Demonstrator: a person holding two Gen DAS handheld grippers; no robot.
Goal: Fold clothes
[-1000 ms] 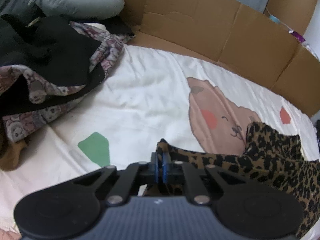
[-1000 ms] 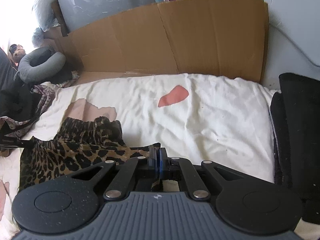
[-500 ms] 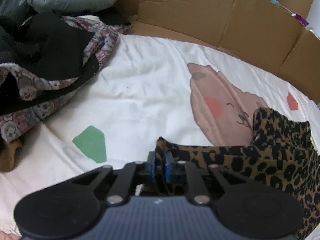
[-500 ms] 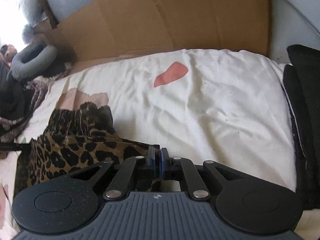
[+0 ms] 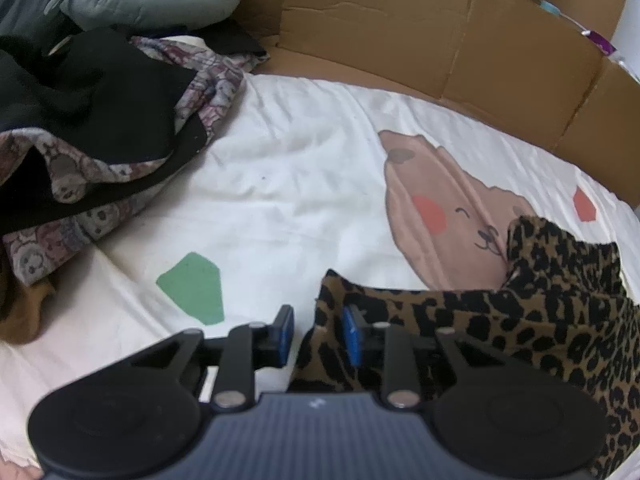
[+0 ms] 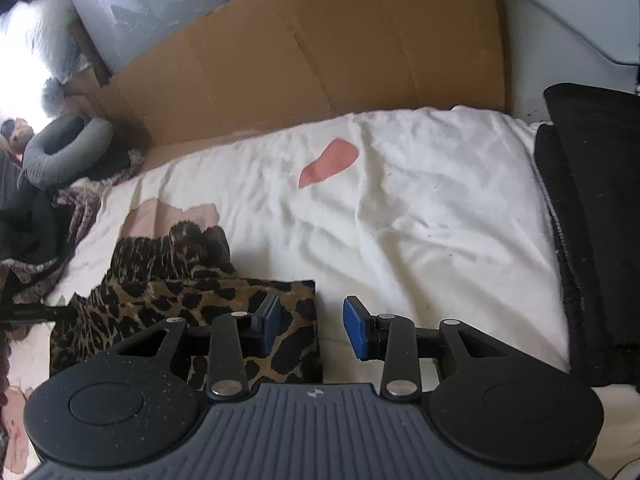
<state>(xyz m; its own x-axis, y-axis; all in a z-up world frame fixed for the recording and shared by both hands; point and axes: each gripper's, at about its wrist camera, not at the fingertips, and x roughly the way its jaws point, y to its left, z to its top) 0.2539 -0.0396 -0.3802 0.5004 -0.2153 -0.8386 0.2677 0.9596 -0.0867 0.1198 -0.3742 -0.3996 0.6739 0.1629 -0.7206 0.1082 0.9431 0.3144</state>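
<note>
both the left gripper (image 5: 316, 336) and right gripper (image 6: 310, 326) hover with jaws wide over the leopard-print garment (image 5: 520, 320) (folded) on the white bedsheet (image 6: 420, 220).

The left hand-held gripper (image 5: 316, 338) body is covering the near part of the leopard-print garment (image 5: 540, 316), whose right side is running past the picture's edge. In the right wrist view, the black fabric (image 6: 600, 216) right of the garment (image 6: 192, 292) is being cut off, and the bright patch far left of it is washing out whatever lies there.
</note>
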